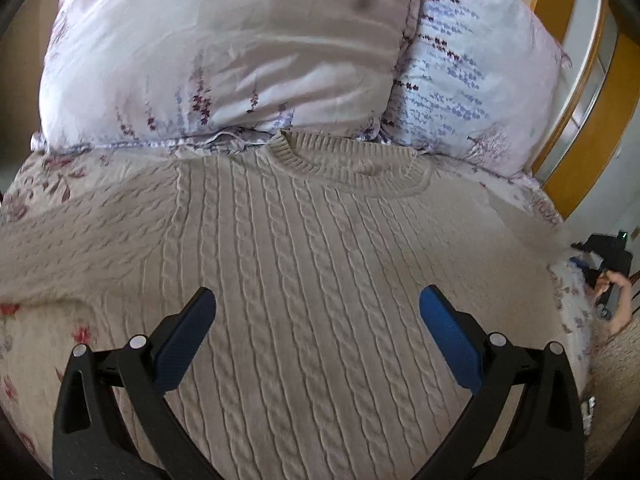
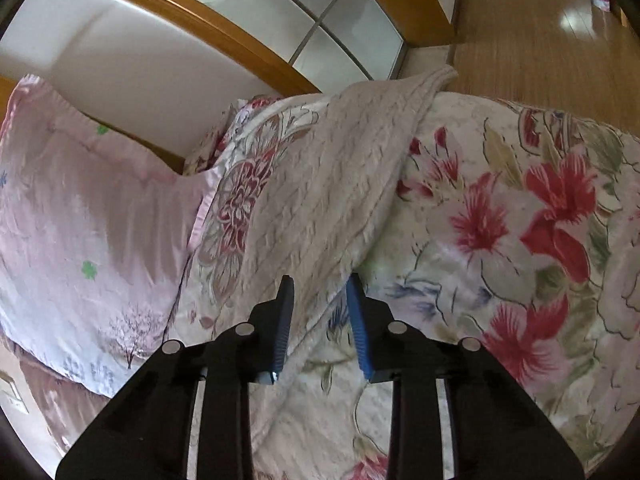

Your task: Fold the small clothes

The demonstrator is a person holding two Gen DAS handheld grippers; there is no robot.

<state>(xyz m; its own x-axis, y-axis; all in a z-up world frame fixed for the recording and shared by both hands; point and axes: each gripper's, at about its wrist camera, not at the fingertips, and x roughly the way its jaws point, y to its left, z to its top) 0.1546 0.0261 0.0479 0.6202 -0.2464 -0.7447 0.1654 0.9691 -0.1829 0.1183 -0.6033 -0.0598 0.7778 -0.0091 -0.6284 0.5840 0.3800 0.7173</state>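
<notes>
In the left wrist view, a beige cable-knit sweater point(image 1: 304, 264) is seen spread flat on a bed covered by a floral quilt point(image 1: 24, 352), filling the centre and lower part of the frame. Its ribbed collar point(image 1: 352, 168) lies at the upper centre, just below two pillows point(image 1: 224, 52) at the top of the frame. One sleeve point(image 1: 60, 248) runs off toward the left edge. The left gripper point(image 1: 318, 300) is held above the body of the sweater with its blue pads wide apart and nothing between them; it is released. At the right edge a hand point(image 1: 616, 300) on a dark handle is partly seen.

In the right wrist view, the other sleeve point(image 2: 352, 168) is seen as a long band from the upper centre down to the lower centre, lying over the quilt point(image 2: 520, 240), with a pink pillow point(image 2: 88, 216) at the left and a wooden headboard point(image 2: 192, 12) above. The right gripper point(image 2: 320, 284) is set at the near part of this sleeve, its jaws drawn narrow with knit between the pads; whether the cloth is actually pinched cannot be told, as a gap still shows.

The sweater is judged soft, limp and moderately heavy for a garment, with thick, stretchy knit that will sag and drag on the quilt rather than slide freely. It is not fragile, though loops could be snagged. Hold is best taken at a sleeve edge, cuff or shoulder seam, where a full fold of cloth can be gathered between the pads.
</notes>
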